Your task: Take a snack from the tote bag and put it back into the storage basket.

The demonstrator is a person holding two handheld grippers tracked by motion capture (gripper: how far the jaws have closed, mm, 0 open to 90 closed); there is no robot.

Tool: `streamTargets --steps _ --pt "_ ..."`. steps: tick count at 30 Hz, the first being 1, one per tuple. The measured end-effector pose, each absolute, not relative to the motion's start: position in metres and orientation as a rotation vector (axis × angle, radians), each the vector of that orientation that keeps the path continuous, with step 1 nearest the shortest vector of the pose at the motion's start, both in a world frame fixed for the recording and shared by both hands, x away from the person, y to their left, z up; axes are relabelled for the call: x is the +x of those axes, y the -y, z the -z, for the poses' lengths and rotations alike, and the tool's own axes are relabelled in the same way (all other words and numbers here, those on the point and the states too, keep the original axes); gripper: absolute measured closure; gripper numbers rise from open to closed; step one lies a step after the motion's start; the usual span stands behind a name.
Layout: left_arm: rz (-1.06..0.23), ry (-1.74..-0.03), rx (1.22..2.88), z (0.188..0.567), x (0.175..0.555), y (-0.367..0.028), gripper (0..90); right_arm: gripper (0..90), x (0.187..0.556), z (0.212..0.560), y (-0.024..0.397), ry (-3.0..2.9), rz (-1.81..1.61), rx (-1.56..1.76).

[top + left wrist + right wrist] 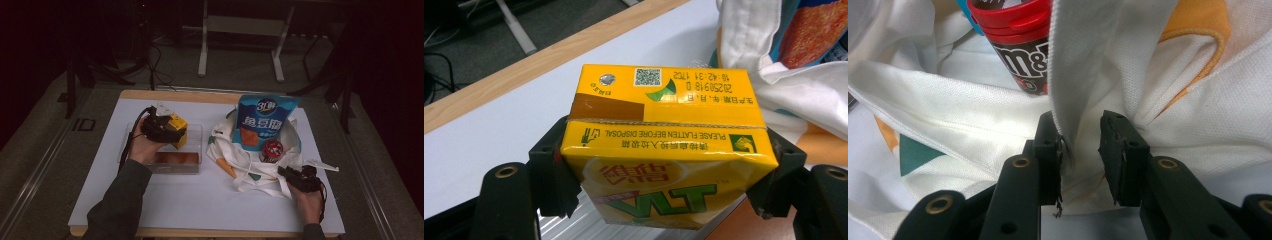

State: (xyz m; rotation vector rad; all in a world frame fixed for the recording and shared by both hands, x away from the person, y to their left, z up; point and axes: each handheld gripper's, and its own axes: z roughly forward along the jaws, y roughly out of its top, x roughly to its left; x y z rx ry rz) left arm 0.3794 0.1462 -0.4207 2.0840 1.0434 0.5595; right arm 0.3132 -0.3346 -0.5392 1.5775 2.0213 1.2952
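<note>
Your left gripper (664, 175) has its jaws spread wide and clamped on the side walls of the yellow drink carton (664, 135), held above the clear tray (192, 131); it looks stiff yet crushable, so squeeze gently near the folded edges.

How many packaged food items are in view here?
3. A yellow drink carton held in the left gripper above the clear tray; a blue snack pouch and a red-lidded candy jar in the cloth bag. The bag may hide more.
</note>
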Motion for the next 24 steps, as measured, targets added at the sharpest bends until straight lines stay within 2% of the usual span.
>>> streamTargets --steps 24 --pt "-0.547 -1.084 2.067 0.434 0.37 -0.156 28.2 69.6 0.313 0.539 0.335 -2.019 -1.293 1.576"
